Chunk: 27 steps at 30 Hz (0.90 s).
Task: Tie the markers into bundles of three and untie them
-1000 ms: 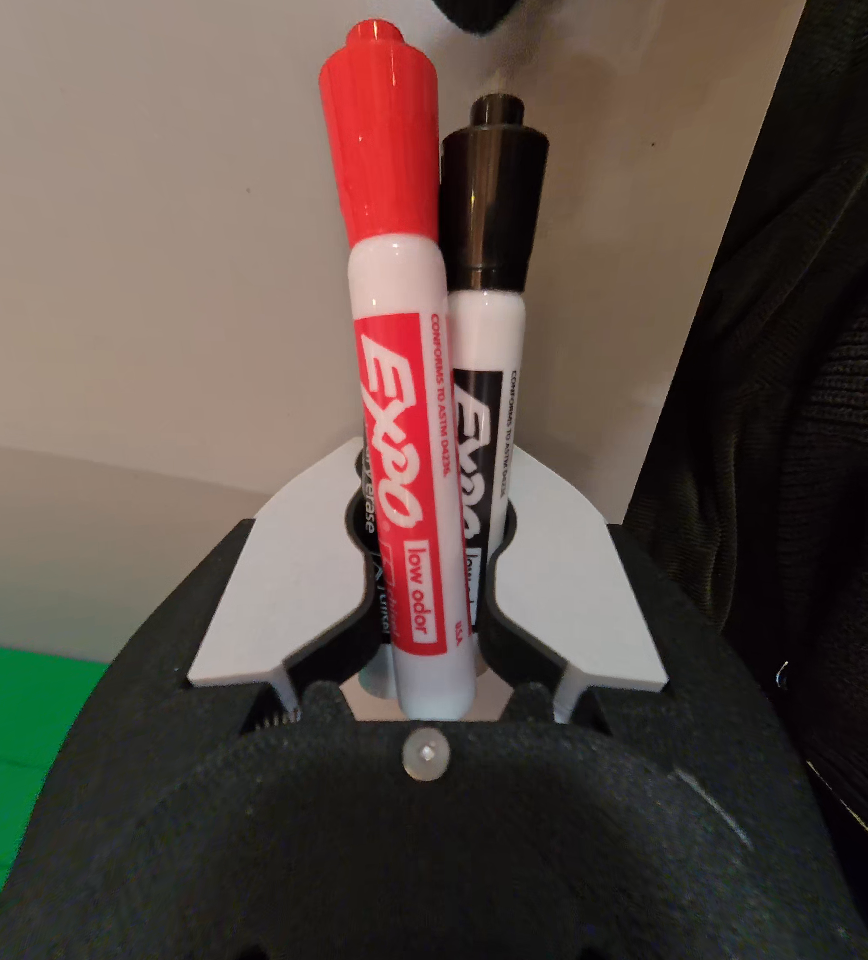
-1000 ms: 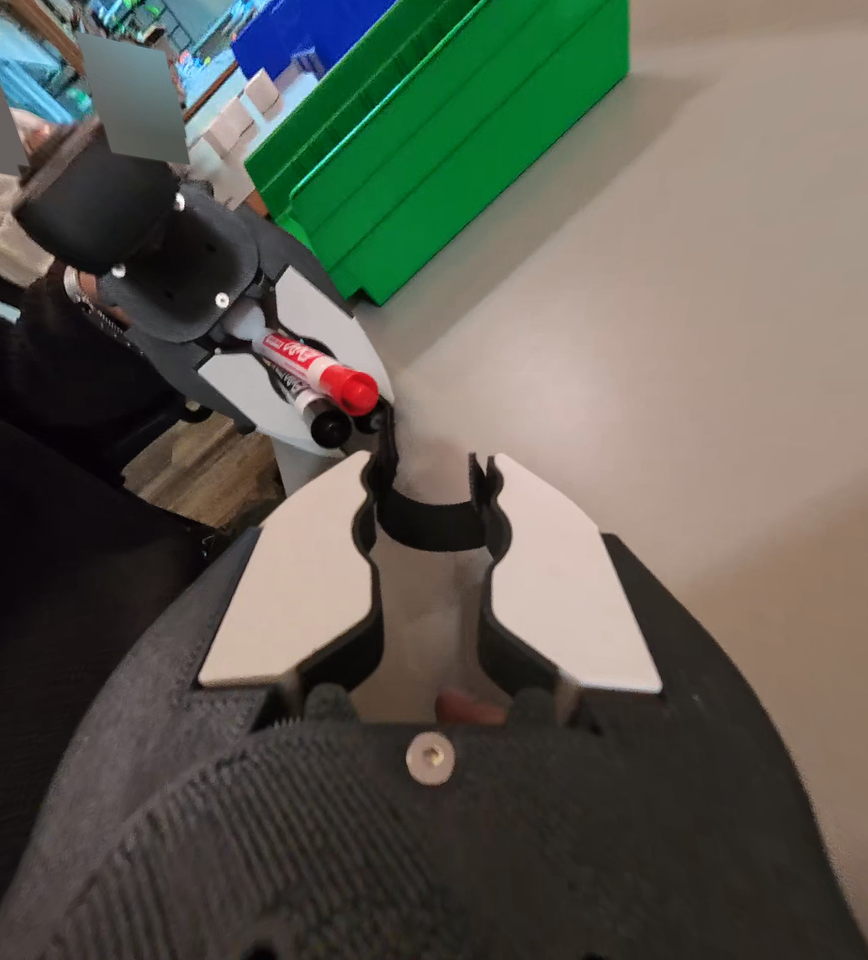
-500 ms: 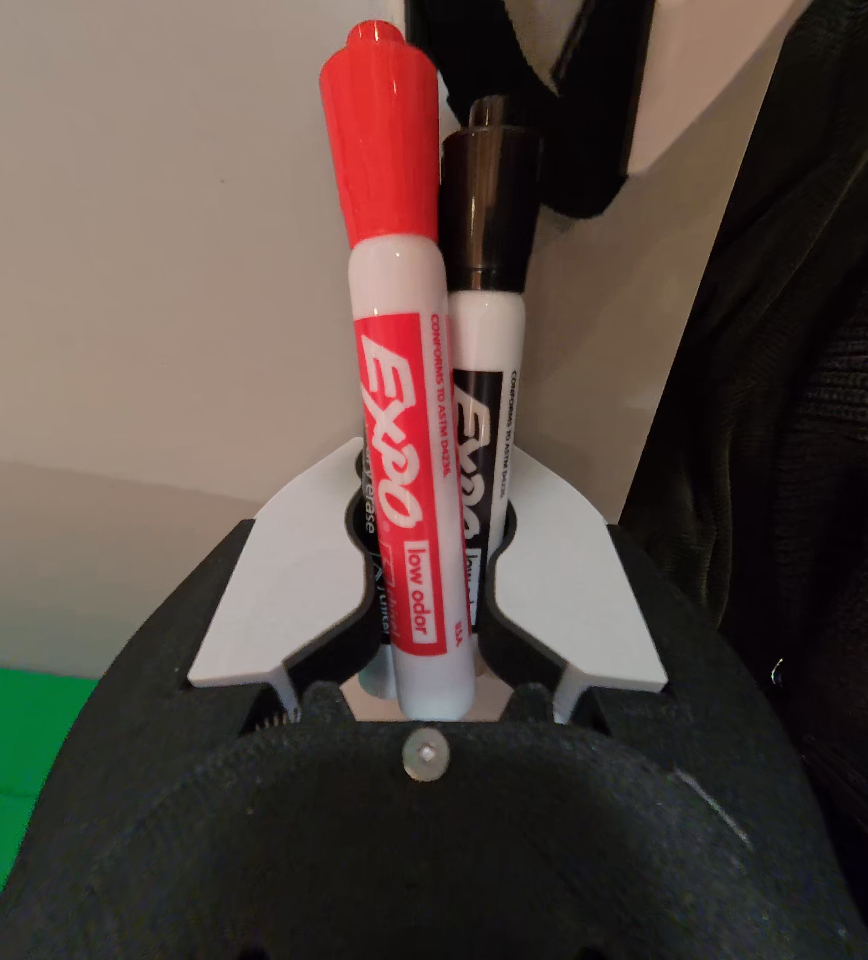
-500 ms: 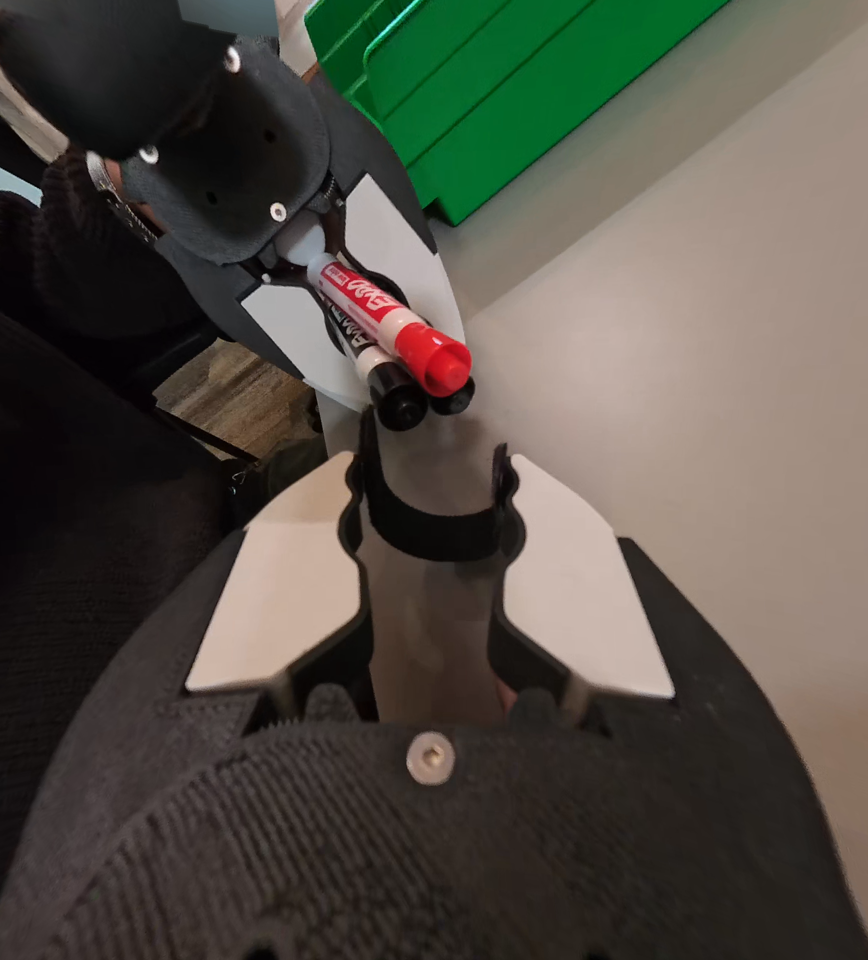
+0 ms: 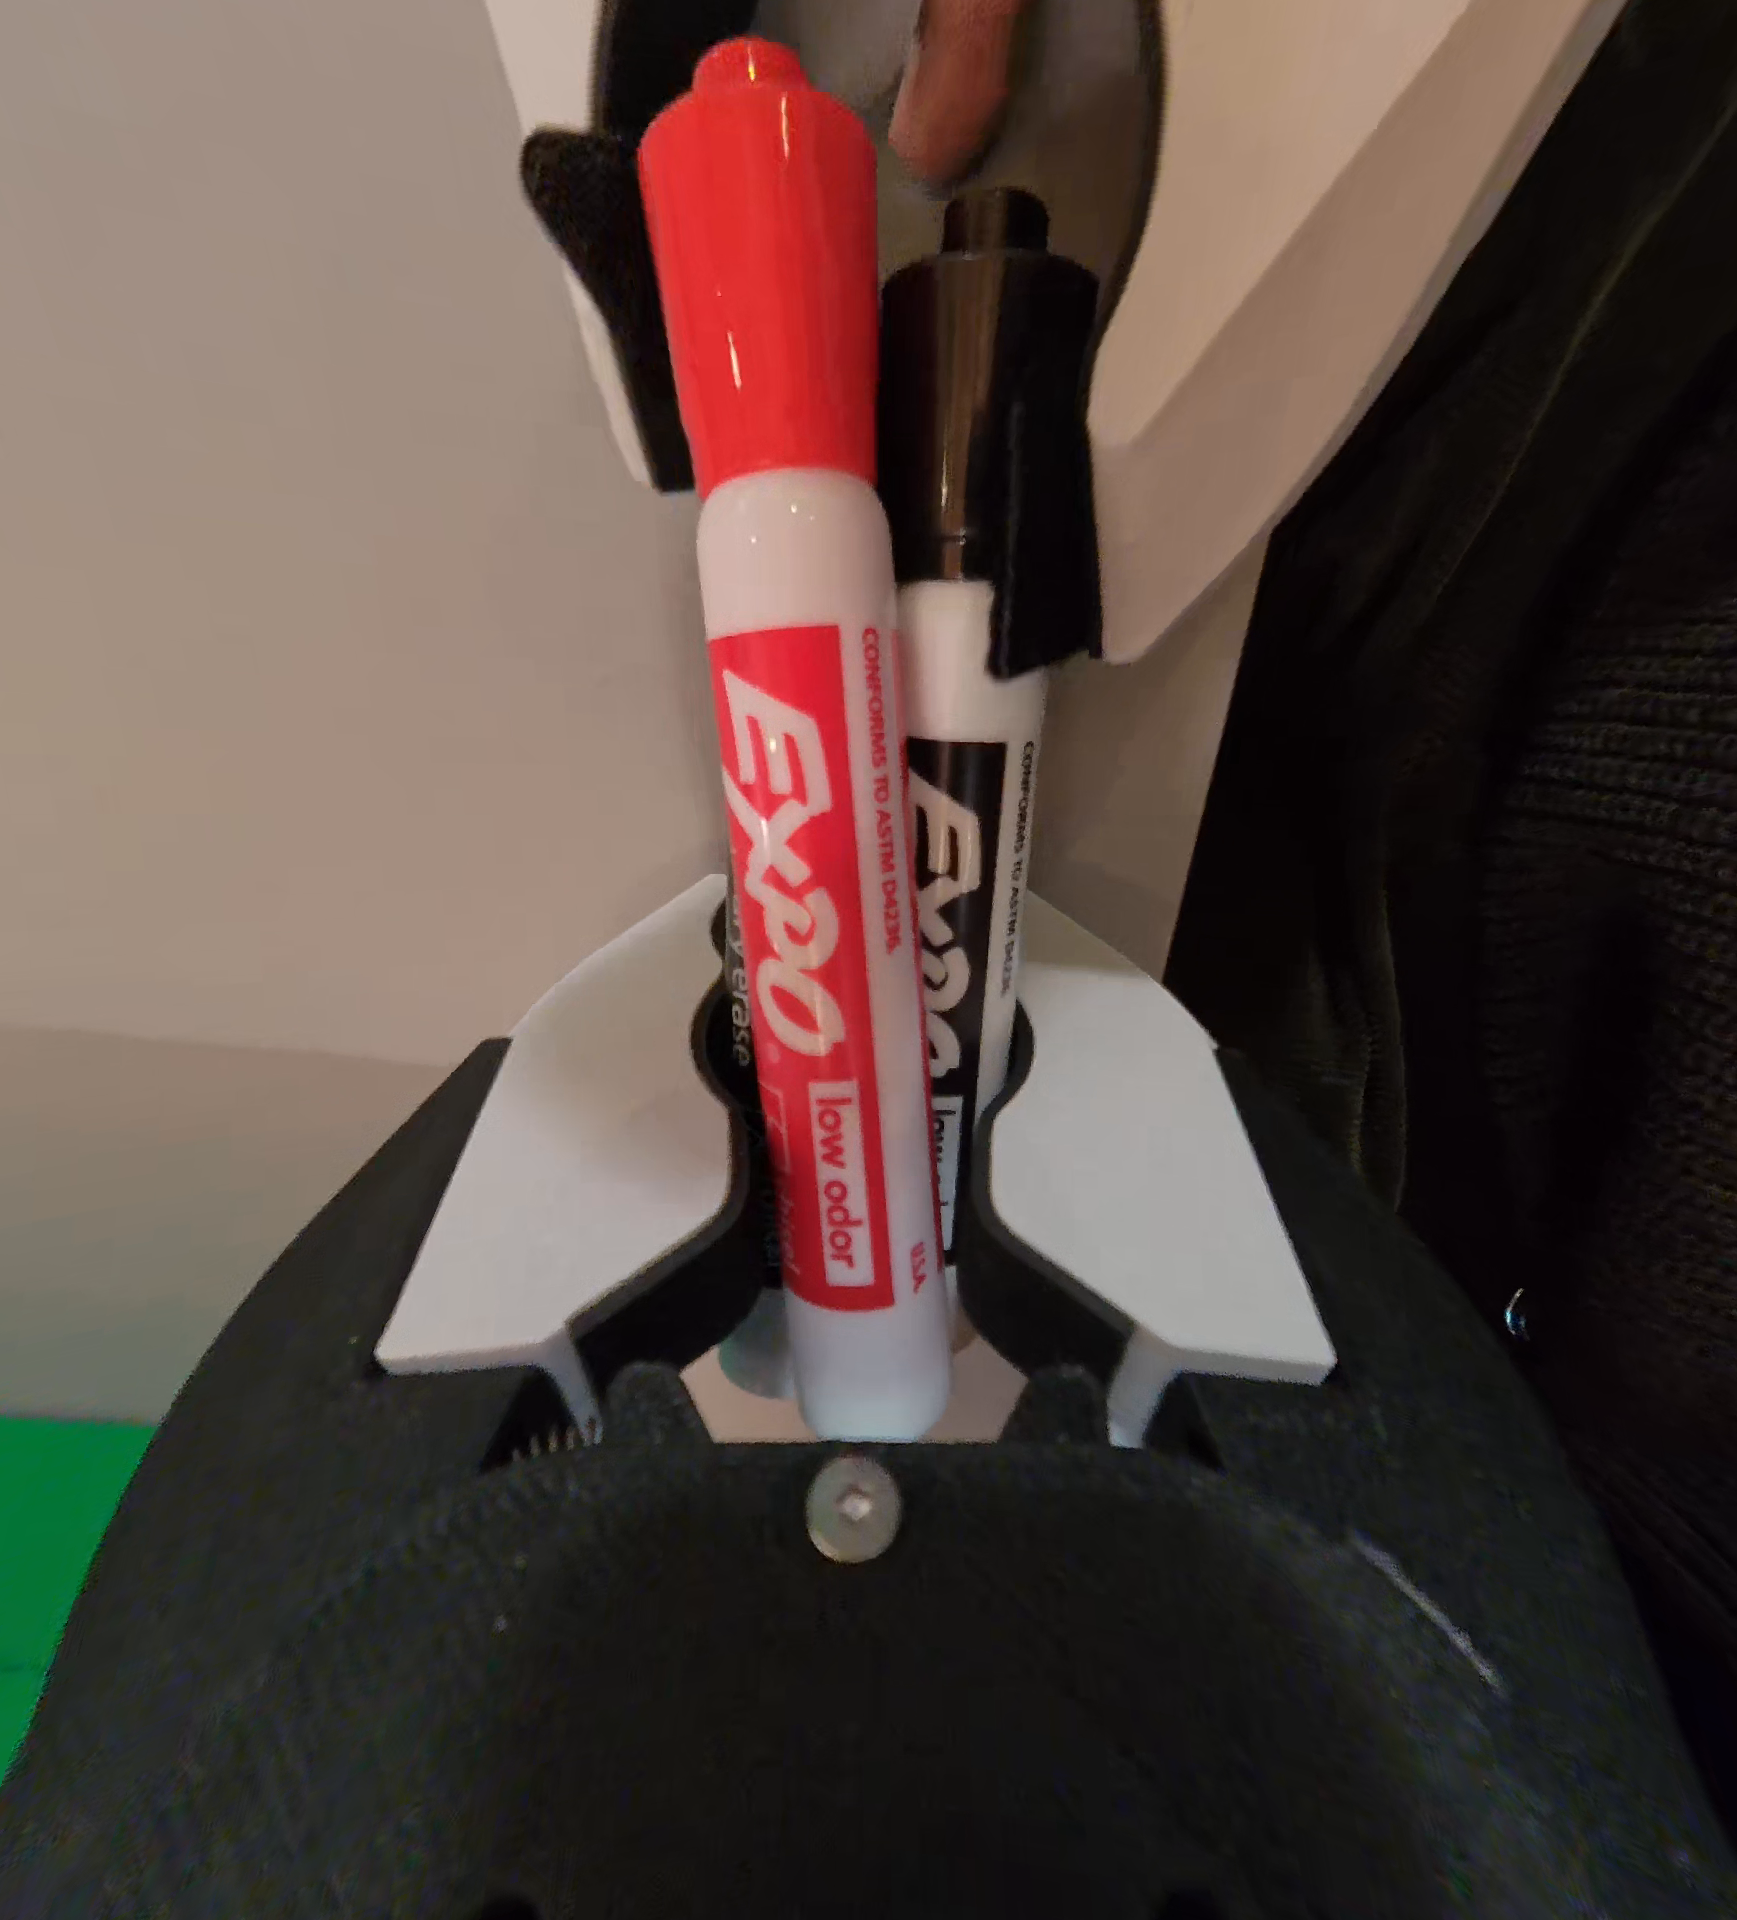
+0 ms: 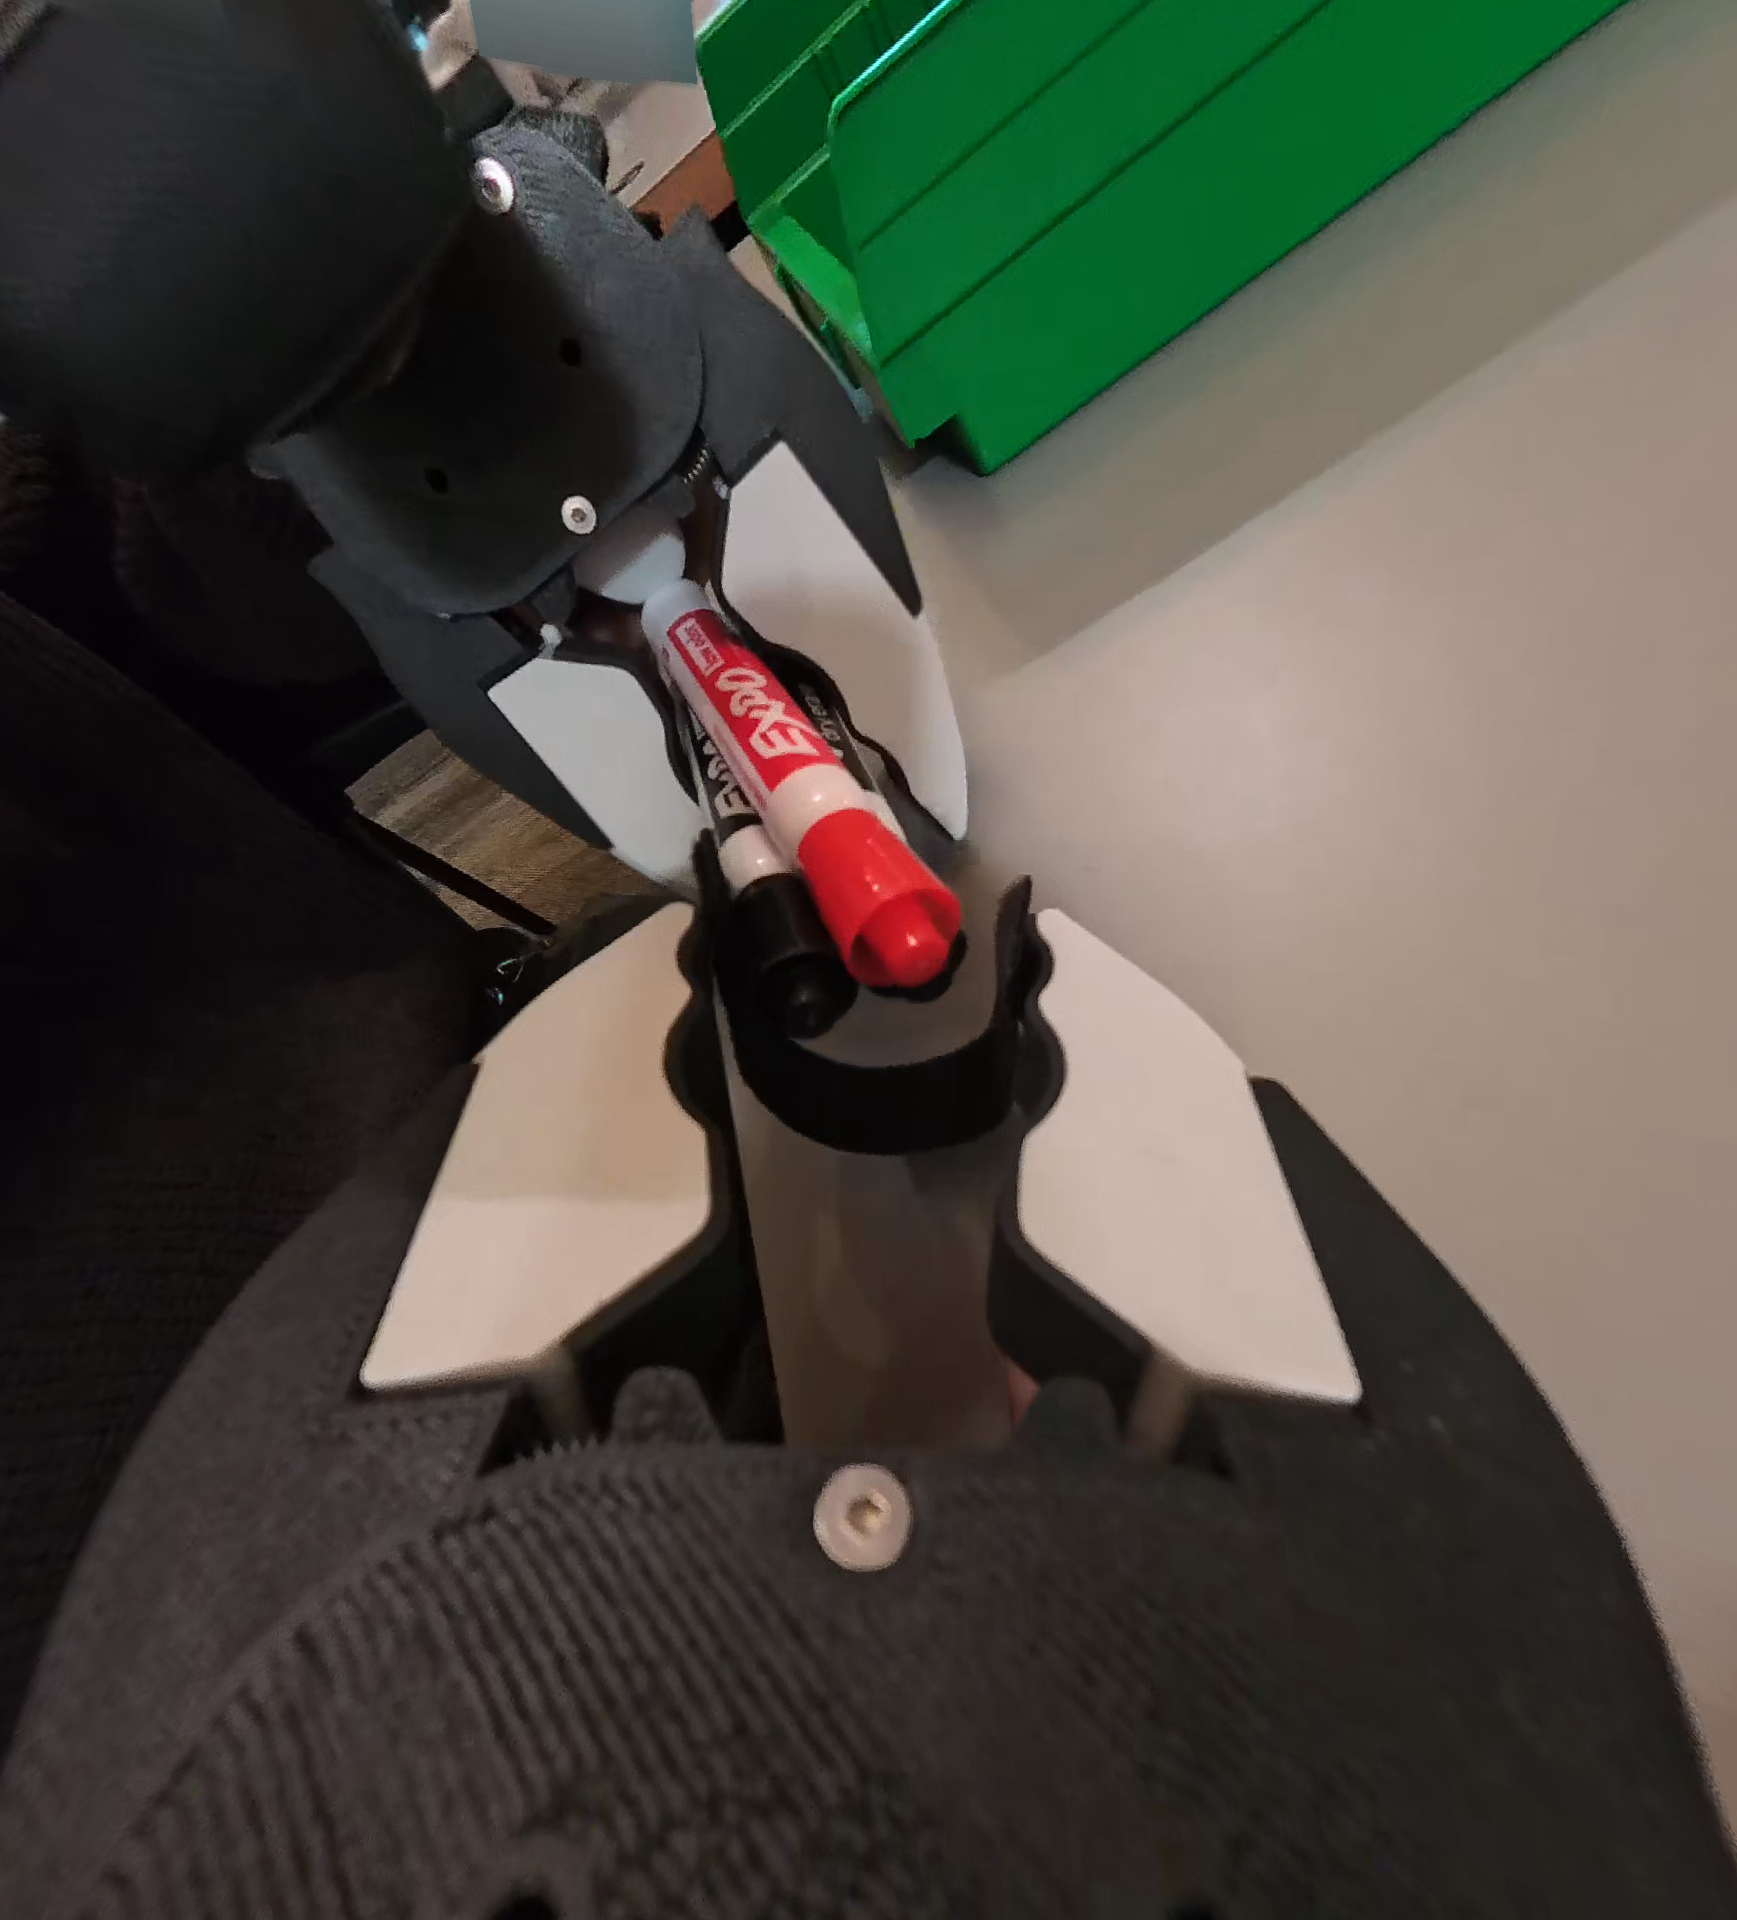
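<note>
Left claw [image 5: 869,997] clamps red marker [image 5: 802,727], black marker [image 5: 978,790]; right claw [image 6: 869,935] agape around their caps.

Printed lettering readable on red marker [image 5: 822,935] barrel and black marker [image 5: 968,894] barrel beside it; wording withheld.

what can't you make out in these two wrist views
- Third marker: left wrist view, hidden behind the red marker; cap colour unseen.
- Black marker: its barrel is partly covered by the red marker and the right gripper.
- Left gripper contact points: hidden by the markers.
- Green bins: contents cut off by the right wrist view's top edge.
</note>
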{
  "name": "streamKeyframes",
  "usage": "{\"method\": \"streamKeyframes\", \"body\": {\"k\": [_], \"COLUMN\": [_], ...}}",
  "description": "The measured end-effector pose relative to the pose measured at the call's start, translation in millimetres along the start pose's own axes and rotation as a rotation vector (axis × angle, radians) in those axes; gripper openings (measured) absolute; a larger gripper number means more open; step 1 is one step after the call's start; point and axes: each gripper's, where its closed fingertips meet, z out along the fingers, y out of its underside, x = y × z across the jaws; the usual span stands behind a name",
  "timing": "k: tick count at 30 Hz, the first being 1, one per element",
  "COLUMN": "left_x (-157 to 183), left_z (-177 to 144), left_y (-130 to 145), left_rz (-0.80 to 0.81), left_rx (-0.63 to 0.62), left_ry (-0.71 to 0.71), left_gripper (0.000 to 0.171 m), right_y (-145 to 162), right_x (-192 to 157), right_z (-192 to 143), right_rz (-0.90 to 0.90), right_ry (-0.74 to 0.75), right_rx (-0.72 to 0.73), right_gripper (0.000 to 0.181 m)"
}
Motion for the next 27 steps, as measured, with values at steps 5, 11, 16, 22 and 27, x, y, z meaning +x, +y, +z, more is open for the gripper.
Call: {"method": "streamKeyframes", "body": {"k": [5,11,16,22,27], "left_x": [5.7,10.3,13.1,16.3,18.2], "left_z": [0.6,1.3,1.1,1.0,0.7], "left_y": [-1.2,-3.5,-3.3,-2.9,-3.3], "left_rz": [0.011,0.017,-0.002,-0.014,-0.035], "left_rx": [-0.004,-0.007,-0.023,-0.04,-0.04], "left_ry": [0.017,0.023,0.029,0.029,0.047], "left_gripper": [0.046,0.046,0.046,0.046,0.046], "right_y": [-1.3,-6.7,-14.2,-20.8,-21.2], "right_x": [-5.3,-10.3,-13.0,-14.8,-17.1], "right_z": [3.8,5.5,4.0,4.8,8.2], "right_rz": [-0.01,0.002,0.039,0.075,0.076], "right_ry": [-0.014,-0.031,-0.051,-0.063,-0.052], "right_rx": [0.003,0.03,0.067,0.088,0.074], "right_gripper": [0.059,0.057,0.051,0.044,0.038]}}
